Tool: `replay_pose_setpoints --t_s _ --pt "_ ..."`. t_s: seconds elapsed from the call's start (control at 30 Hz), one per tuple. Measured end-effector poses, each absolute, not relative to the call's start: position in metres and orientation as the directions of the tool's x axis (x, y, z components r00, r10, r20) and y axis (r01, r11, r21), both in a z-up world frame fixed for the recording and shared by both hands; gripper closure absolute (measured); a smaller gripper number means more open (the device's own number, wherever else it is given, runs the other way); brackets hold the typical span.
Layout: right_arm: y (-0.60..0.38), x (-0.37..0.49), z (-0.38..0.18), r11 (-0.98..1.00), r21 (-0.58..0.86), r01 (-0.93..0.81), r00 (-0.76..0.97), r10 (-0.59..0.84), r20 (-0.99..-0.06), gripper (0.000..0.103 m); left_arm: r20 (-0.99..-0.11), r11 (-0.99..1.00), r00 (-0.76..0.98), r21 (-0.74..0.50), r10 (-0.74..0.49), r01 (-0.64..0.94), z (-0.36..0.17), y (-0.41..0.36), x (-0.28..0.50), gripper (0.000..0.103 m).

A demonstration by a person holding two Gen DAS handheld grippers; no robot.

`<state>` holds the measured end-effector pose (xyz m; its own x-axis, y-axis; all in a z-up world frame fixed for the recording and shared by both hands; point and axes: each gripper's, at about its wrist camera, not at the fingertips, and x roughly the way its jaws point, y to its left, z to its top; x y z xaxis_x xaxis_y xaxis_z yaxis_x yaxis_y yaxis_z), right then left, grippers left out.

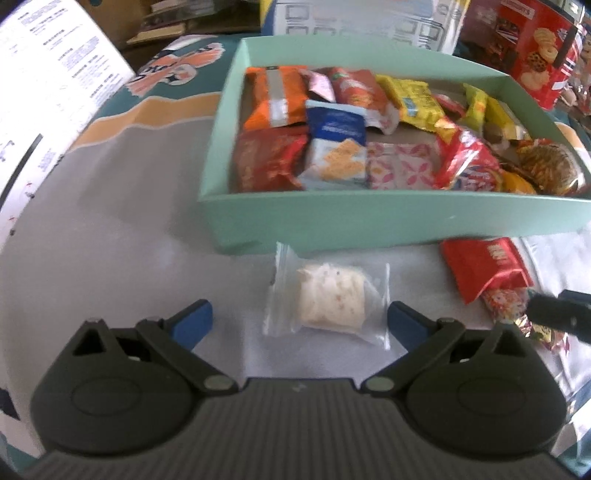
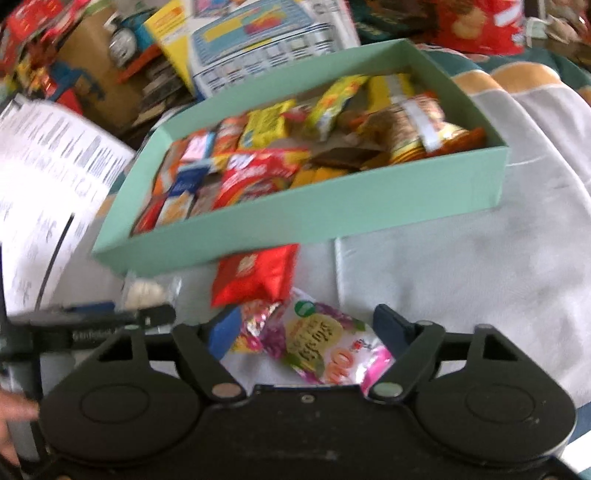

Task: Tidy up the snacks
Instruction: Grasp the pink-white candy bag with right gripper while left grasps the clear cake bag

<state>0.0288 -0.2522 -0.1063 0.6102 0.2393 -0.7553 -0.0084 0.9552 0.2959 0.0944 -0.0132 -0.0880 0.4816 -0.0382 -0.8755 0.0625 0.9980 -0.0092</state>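
A mint green box holds several snack packets. A clear bag with a white snack lies on the grey cloth in front of the box. My left gripper is open, its blue fingertips on either side of that bag, not touching it. A red packet lies by the box's front wall. A pink and green candy packet lies below it. My right gripper is open around the candy packet. The white snack also shows in the right wrist view.
A large white printed sheet stands at the left. A red biscuit tin and printed boxes stand behind the green box. Cluttered boxes and packets fill the far side. Grey cloth extends to the right.
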Motion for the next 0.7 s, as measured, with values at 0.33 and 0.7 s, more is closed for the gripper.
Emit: replay_pose_setpoints --t_s 0.33,0.7 --pt "-0.214 0.013 -0.104 0.967 0.212 -0.139 0.574 0.253 -0.779 0.066 -0.878 0.998 0.478 -0.023 0.008 -0.059 -0.083 0.039 0.084 0.000" --pt "-0.187 0.020 -0.104 0.958 0.140 -0.249 0.571 0.262 -0.778 0.044 -0.872 0.999 0.489 -0.026 -0.002 -0.043 -0.079 0.045 0.083 0.000"
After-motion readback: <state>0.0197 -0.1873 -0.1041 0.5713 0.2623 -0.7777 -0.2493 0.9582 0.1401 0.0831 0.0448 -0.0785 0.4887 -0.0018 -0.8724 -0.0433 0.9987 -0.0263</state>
